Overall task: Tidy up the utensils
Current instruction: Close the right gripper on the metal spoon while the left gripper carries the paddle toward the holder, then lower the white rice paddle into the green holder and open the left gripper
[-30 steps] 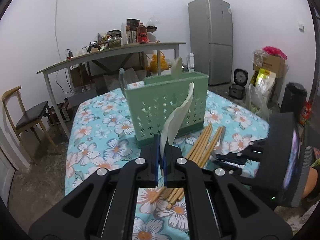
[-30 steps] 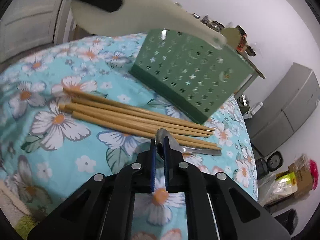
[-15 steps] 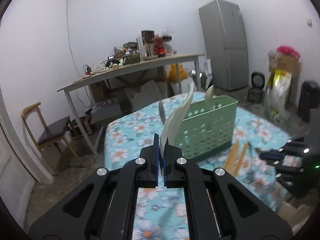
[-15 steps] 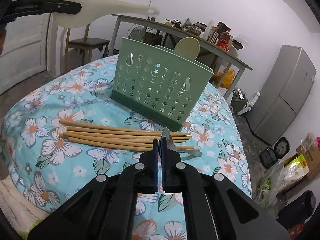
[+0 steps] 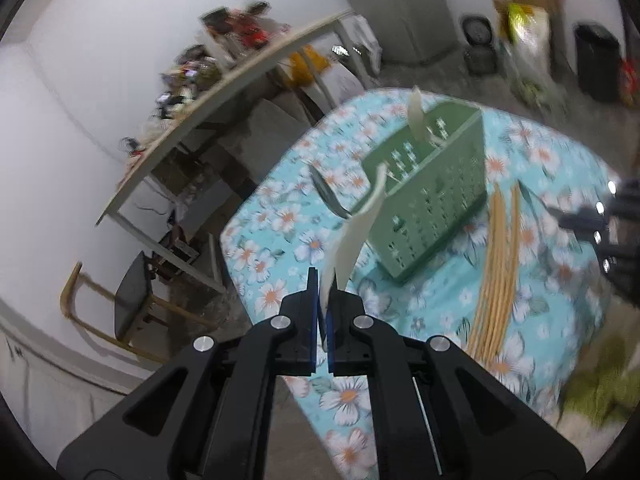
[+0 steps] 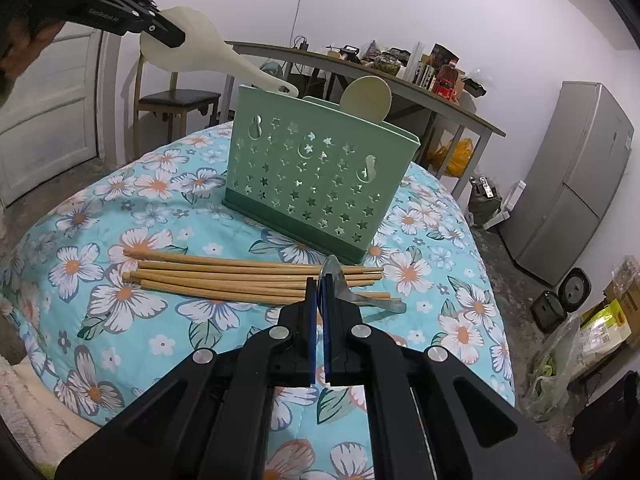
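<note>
Our left claw (image 6: pixel 176 36) is clamping the blade of a cream plastic rice paddle (image 6: pixel 208 54), its grip point half hidden and the left view blurring. Our right claw (image 6: pixel 320 292) is pinching one metal spoon (image 6: pixel 340 280), its bowl partly hidden. Six smooth bamboo chopsticks (image 6: pixel 240 276) are lying on the floral-clothed worktop (image 6: pixel 132 304) before one perforated green plastic holder (image 6: pixel 320 176), which is holding one round cream paddle (image 6: pixel 366 98).

Behind your floral tablecloth (image 6: pixel 120 300) you've got a long desk (image 6: pixel 440 98) cluttered with bottles and boxes, a wooden chair (image 6: pixel 180 100) tucked by the white door (image 6: pixel 48 120), a grey fridge (image 6: pixel 580 184) off right, and bags (image 6: pixel 560 360) on the floor.
</note>
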`<state>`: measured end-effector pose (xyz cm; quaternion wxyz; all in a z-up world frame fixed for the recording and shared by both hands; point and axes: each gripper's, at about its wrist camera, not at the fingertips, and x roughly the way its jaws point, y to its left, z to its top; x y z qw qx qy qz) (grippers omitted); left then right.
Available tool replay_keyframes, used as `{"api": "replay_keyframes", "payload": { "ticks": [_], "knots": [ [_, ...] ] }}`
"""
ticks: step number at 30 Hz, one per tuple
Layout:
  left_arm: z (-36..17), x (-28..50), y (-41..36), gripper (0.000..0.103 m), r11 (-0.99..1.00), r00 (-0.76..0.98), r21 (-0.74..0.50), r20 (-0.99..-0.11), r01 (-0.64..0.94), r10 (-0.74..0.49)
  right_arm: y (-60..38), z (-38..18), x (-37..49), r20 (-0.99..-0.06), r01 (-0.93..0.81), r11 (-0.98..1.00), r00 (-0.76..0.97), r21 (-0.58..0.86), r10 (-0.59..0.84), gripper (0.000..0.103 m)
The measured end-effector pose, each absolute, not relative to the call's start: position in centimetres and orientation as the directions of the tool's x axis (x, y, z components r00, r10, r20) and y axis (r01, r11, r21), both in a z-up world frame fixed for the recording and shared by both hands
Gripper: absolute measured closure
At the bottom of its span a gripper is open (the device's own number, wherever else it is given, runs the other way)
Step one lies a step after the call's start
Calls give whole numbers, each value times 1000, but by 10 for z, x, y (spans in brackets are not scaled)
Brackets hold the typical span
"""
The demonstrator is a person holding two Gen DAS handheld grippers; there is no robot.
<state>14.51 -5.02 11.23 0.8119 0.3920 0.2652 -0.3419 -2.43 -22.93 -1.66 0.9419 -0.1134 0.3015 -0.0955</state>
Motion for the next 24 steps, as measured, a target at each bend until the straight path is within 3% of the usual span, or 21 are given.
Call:
{"api": "replay_keyframes", "payload": {
  "ticks": [9,24],
  "knots": [
    [118,169,-77,99,279,533,467,-809,839,-248,-232,-16,-25,-544,113,961,805,-254,-239,100],
    [124,194,-99,100,215,486,449,-859,867,-164,-233,-16,-23,-544,114,965,807,-237,-229,100]
  ]
}}
